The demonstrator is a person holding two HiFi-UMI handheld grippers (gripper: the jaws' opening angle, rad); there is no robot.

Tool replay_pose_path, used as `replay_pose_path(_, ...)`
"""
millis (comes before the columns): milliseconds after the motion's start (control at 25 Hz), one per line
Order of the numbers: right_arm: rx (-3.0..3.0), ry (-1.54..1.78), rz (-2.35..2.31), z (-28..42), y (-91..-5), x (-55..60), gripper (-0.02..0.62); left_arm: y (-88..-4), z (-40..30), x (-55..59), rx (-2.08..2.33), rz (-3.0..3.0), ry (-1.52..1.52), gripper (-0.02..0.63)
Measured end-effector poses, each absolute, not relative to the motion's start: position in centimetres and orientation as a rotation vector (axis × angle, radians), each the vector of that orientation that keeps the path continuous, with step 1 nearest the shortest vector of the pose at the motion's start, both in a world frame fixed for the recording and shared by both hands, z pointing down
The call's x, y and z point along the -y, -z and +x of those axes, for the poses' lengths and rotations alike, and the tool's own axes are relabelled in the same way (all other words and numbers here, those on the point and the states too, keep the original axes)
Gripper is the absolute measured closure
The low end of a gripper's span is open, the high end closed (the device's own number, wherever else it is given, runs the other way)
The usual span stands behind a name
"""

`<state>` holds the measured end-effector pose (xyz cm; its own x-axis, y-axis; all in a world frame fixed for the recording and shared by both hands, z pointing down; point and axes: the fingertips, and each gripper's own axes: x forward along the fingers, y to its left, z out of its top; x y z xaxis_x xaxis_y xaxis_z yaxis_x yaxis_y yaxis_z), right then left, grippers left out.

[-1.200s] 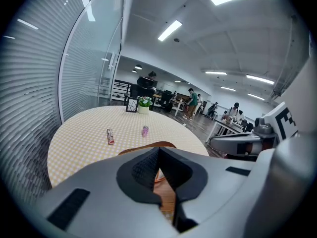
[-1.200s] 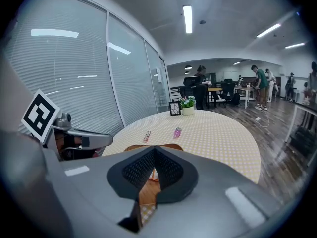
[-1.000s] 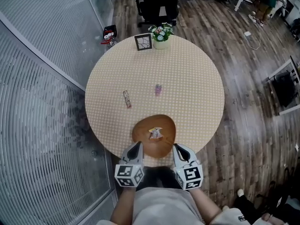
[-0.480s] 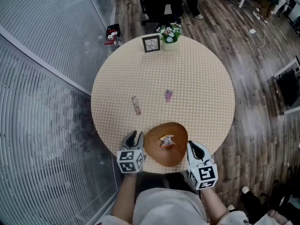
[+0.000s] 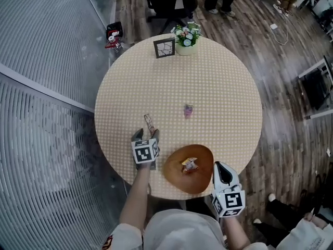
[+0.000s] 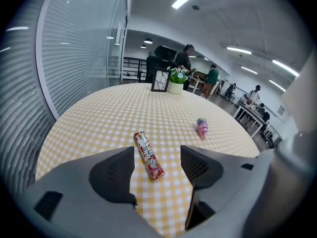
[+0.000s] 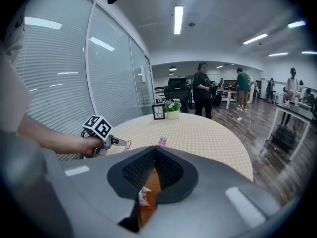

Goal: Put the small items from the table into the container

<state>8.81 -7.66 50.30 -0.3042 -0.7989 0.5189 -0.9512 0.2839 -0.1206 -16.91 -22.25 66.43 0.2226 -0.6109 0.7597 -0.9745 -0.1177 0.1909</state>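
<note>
We held the left gripper (image 5: 145, 135) low over the checked table (image 5: 218, 77). Its jaws were opening wide, and the near end of the red-and-white candy stick (image 6: 148, 161) lay flat on the cloth between them, touched by neither pad. The right gripper (image 5: 222, 170) had its jaws pressed together on nothing, just beside the brown bowl (image 5: 174, 172), which held one wrapped sweet (image 5: 189, 164). A purple candy (image 5: 188, 110) lay farther out on the table.
</note>
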Motion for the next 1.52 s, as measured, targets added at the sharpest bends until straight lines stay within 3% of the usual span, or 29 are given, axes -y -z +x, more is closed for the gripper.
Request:
replay_pose_path(480,2.110,-0.625,1.657,10.3,-51.5,8.9,0.594,-72.9,-17.3,24.6,1.381,1.665,-0.762,0.341)
replay_pose_path(680,2.106,-0.636,1.643,10.4,-51.8,8.9,0.594,-73.8,-17.7,24.1,1.402,1.633,-0.837,0.449)
replay_pose_path(880,2.105,-0.643,1.629,10.5,-52.1,9.0,0.594,-73.8,-18.0,24.3,1.399,1.636,-0.863,0.493)
replay_pose_path(1280,2.114,-0.651,1.612,10.3,-52.4,9.0,0.594,-71.9,-18.3,25.0,1.443,1.727,-0.847,0.503)
replay_pose_path(1520,2.145,-0.650,1.607,10.4,-52.4,8.6,0.594,-65.5,-18.2,23.4,1.457,1.875,-0.760,0.503)
